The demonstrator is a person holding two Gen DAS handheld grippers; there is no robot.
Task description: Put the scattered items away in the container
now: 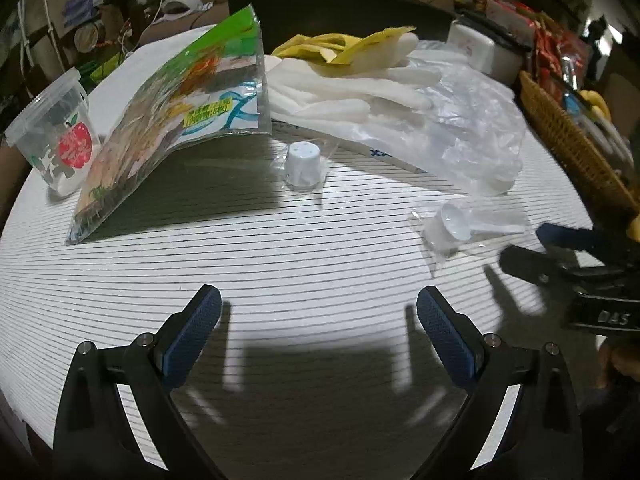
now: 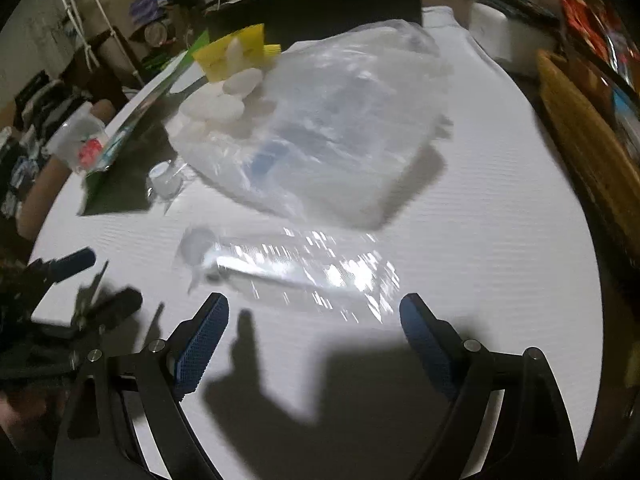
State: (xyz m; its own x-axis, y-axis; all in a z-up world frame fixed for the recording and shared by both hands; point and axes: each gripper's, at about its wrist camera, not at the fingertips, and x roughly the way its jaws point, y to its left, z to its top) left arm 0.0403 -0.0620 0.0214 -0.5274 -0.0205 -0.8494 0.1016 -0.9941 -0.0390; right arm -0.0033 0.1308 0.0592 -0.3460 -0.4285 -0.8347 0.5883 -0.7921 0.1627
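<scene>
Both grippers over striped table, nothing held.
Left gripper jaws stood wide; right gripper jaws wide, below wrapped scoop.

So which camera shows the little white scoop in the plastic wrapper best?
The left wrist view. There the white scoop is sharp: you can see its round bowl and handle inside the clear wrapper. In the right wrist view the scoop is much closer but smeared by blur and wrapper glare, so its shape is hard to make out.
</scene>
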